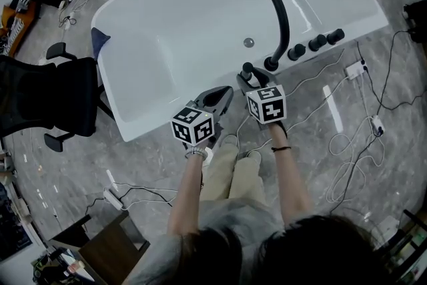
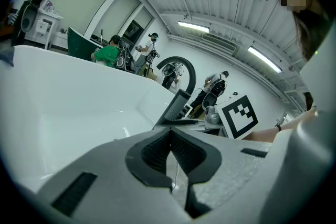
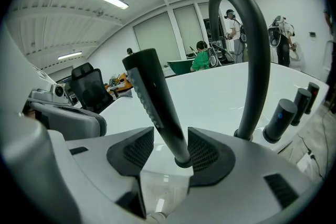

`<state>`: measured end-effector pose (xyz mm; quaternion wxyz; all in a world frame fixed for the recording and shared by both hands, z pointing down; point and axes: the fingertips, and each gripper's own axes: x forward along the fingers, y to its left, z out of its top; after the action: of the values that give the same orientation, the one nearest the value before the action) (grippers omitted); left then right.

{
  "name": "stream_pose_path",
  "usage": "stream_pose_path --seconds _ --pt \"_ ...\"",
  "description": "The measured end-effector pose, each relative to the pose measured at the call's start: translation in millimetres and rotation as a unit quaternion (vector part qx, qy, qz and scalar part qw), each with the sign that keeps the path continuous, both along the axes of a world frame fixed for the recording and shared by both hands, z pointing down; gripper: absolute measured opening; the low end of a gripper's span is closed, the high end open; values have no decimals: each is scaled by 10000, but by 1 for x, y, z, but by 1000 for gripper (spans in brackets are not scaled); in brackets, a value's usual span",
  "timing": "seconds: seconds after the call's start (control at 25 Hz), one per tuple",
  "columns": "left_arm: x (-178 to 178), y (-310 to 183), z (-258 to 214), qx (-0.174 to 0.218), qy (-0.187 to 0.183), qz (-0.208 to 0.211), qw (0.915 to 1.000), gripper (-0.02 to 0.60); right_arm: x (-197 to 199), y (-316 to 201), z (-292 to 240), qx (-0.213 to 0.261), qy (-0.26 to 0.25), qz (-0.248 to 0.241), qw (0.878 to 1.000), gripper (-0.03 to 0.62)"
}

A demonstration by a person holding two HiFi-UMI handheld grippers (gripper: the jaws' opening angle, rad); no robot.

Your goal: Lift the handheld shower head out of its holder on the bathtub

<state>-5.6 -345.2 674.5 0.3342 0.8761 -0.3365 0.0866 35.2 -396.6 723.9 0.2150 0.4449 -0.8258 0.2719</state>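
Observation:
The black handheld shower head (image 3: 155, 107) stands upright in its holder on the white bathtub's rim (image 1: 127, 120); in the head view the shower head (image 1: 248, 69) sits just left of the curved black spout (image 1: 280, 17). My right gripper (image 3: 170, 147) is open around the wand's lower stem: there is a gap on the left side and the right pad lies close against it. From above, the right gripper (image 1: 252, 81) reaches over the rim at the wand. My left gripper (image 1: 223, 95) is shut and holds nothing, and its tips (image 2: 170, 132) meet above the tub's edge, left of the right gripper.
Three black knobs (image 1: 317, 42) line the rim right of the spout (image 3: 257, 44). An office chair (image 1: 60, 103) stands left of the tub. Cables (image 1: 360, 143) and a power strip (image 1: 353, 69) lie on the floor at right. Several people stand far off beyond the tub.

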Motion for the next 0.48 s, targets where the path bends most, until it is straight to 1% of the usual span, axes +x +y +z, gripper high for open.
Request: stream_pose_path --seconds 0.28,0.48 --pt "-1 -4 11 -102 -17 -34 9999 5 -1 -8 13 -73 40 119 9999 178" --pt "0 -6 12 -126 -8 -59 9999 5 -1 -13 19 -112 164 166 9997 175"
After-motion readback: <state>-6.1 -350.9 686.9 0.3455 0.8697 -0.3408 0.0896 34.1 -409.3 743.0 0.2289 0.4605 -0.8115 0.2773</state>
